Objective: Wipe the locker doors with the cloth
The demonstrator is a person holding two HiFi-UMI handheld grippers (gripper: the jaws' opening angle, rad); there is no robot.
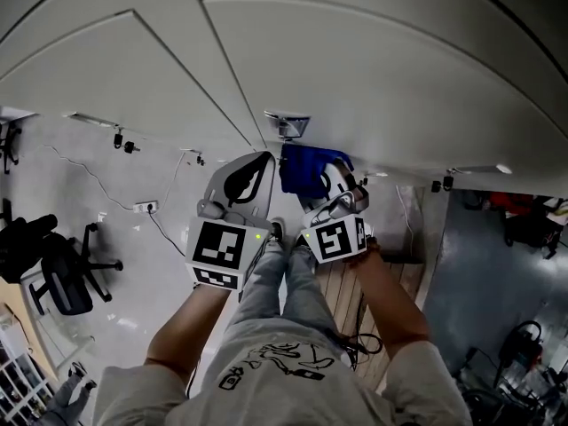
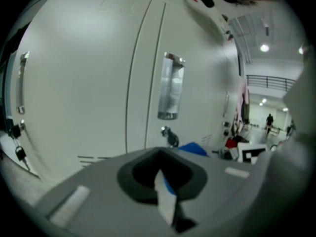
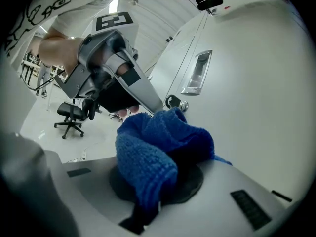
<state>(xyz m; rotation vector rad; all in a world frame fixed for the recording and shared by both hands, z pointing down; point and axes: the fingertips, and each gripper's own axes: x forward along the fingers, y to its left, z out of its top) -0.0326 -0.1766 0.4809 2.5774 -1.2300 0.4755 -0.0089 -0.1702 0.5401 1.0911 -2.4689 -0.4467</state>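
While the right claw (image 1: 330,186) pinches the bunched blue terry cloth (image 1: 304,170) close before the pale grey metal locker doors (image 1: 373,78) | left claw (image 1: 259,167) pressed together, empty | risk: lumpy grip, loose fold may slip out when rubbing | risk: cloth may snag on small key lock (image 3: 174,102)

Floor (image 1: 124,247): pale, glossy beneath you;
Office chair (image 1: 64,278): black, at your lower left;
Ceiling lamp (image 2: 265,48): lit, upper right of frame.
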